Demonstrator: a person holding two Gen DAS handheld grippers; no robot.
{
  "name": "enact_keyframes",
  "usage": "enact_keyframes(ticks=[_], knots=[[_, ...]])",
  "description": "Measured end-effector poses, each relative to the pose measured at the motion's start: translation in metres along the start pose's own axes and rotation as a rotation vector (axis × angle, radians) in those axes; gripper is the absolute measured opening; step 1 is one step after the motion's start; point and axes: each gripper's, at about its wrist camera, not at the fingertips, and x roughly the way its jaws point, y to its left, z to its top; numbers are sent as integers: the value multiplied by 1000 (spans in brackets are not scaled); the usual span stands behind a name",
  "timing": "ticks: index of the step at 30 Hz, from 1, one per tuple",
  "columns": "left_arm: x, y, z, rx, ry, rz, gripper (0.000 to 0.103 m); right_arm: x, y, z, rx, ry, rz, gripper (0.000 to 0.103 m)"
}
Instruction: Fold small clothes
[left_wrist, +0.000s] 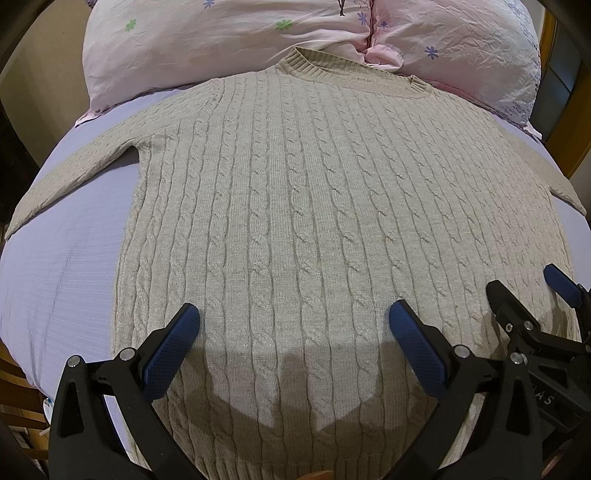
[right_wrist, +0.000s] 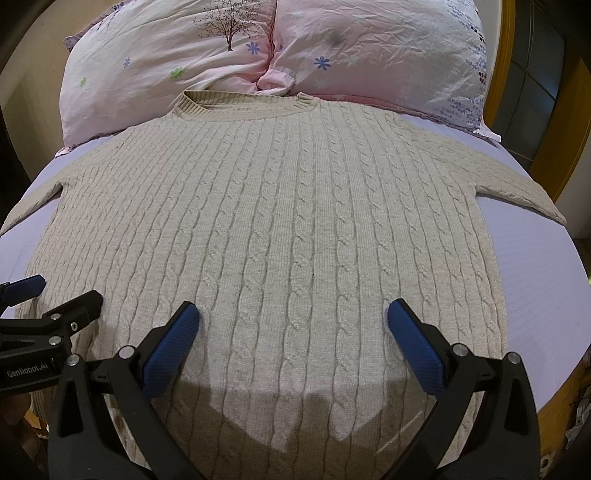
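The sweater (left_wrist: 295, 206), beige cable knit, lies flat on the lavender bedsheet (left_wrist: 66, 266), its collar at twelve o'clock against two pink flowered pillows (left_wrist: 221, 40). From the left wrist camera, the left gripper (left_wrist: 294, 328) spreads wide over the hem area, blue pads gripping nothing; whether they touch the knit I can't tell. The right gripper (left_wrist: 524, 291) sits at four o'clock.

From the right wrist camera, the right gripper (right_wrist: 293, 328) gapes just as wide above the sweater (right_wrist: 288, 214), empty. The left gripper (right_wrist: 59, 291) shows at eight o'clock, parted.
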Motion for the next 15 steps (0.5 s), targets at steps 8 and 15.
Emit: enact_keyframes(ticks=[8,15], knots=[[0,0,0,0,1,0,102,1,1,0,-1,1,1,101],[0,0,0,4,7,-2,102,2,1,-1,-16,6,8,101]])
